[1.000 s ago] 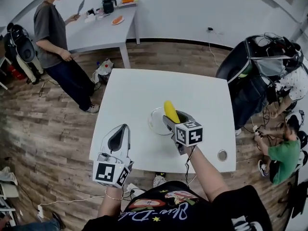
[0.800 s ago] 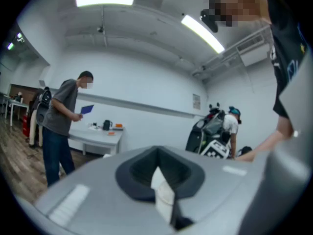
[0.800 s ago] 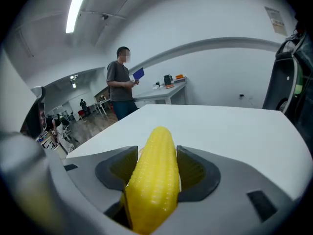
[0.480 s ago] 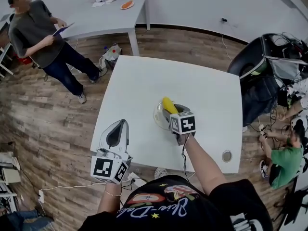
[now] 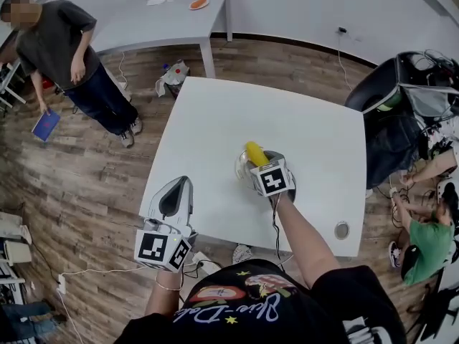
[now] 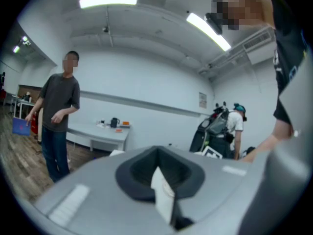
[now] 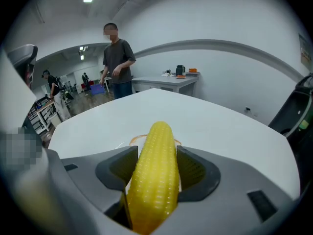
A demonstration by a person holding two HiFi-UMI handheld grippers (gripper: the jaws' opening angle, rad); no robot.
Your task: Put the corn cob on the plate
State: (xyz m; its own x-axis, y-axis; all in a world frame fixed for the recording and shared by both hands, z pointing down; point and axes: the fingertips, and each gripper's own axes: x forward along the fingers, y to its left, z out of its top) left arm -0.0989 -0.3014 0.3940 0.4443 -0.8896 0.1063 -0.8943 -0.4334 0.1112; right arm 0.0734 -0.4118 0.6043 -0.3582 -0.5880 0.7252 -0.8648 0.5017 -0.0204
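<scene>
My right gripper (image 5: 262, 162) is shut on the yellow corn cob (image 5: 255, 153), which sticks out beyond the jaws over the clear glass plate (image 5: 241, 165) in the middle of the white table (image 5: 215, 127). In the right gripper view the cob (image 7: 155, 175) fills the gap between both jaws, and a sliver of the plate (image 7: 134, 140) shows beyond its tip. I cannot tell whether the cob touches the plate. My left gripper (image 5: 173, 201) hangs at the table's front left edge, jaws together and holding nothing; in its own view the gripper (image 6: 159, 180) points across the room.
A person (image 5: 61, 49) stands on the wood floor at the far left, near a second white table (image 5: 154, 16) carrying small items. A round grommet (image 5: 341, 229) sits in the near right corner of my table. A chair with bags (image 5: 409, 99) and another person (image 5: 430, 228) are at the right.
The right gripper with the corn has lowered slightly over the plate. The left gripper has barely moved. The person at the left has lowered an arm holding a blue book.
</scene>
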